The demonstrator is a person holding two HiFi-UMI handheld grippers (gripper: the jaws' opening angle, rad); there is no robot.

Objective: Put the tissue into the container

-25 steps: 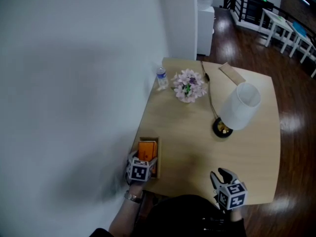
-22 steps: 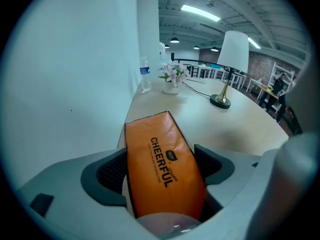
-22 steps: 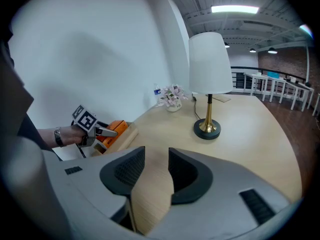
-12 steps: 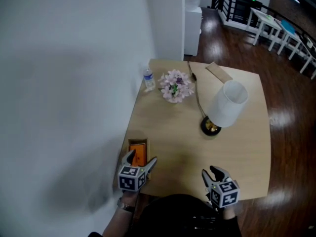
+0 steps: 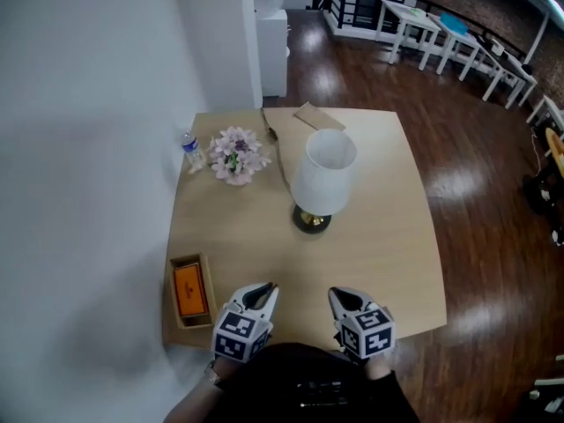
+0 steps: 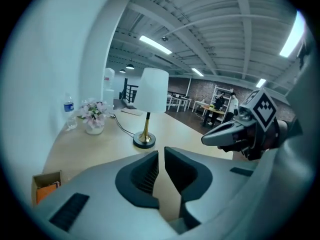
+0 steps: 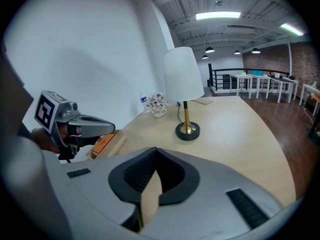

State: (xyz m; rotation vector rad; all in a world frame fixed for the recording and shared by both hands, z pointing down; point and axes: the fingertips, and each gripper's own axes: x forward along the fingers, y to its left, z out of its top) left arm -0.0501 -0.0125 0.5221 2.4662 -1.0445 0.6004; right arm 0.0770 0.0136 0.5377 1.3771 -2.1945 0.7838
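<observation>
A small wooden box (image 5: 188,292) stands at the table's near left corner with an orange tissue pack (image 5: 189,289) lying inside it. The left gripper view shows the box (image 6: 46,184) low at the left, and in the right gripper view the box (image 7: 108,143) sits behind the other gripper. My left gripper (image 5: 262,295) hovers at the front edge, to the right of the box, shut and empty. My right gripper (image 5: 344,300) is beside it, also shut with nothing held. The jaws point toward the lamp.
A white-shaded lamp (image 5: 321,176) on a brass base stands mid-table, its cable running to the far edge. Behind it are a vase of pale flowers (image 5: 233,155), a water bottle (image 5: 189,149) by the wall and a flat brown pad (image 5: 319,115). A white wall borders the left side.
My left gripper has come away from the box toward the front middle of the table. Both grippers' jaws have shut. The head view has shifted, so the table sits more centrally.
</observation>
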